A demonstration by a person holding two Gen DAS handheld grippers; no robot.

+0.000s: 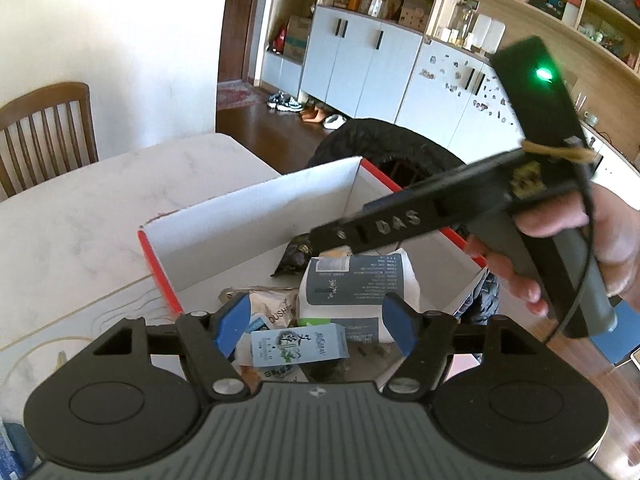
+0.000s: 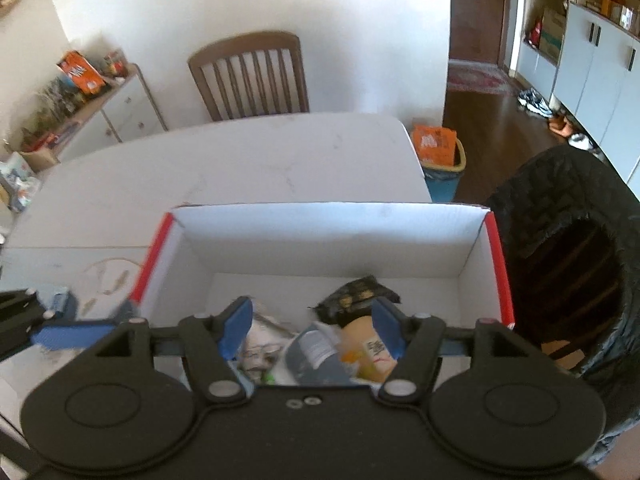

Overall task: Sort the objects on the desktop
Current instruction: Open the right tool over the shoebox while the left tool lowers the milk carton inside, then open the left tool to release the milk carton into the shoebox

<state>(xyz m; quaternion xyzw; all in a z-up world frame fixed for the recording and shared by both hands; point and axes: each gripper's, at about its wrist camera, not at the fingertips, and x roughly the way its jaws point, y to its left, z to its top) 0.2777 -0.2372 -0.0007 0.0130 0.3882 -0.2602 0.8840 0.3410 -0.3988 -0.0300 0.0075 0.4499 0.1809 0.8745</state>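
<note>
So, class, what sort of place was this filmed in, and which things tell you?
Most likely a home dining area: a wooden dining chair at a pale table, shoes on the floor by white cupboards, and cluttered shelves.

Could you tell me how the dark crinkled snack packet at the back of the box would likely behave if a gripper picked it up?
The dark packet looks like thin film with a creased, puffy body, so it would probably flex rather than stay stiff. Its glossy surface suggests it may slip between pads. It seems light for its size, lying loose in the box.
</note>
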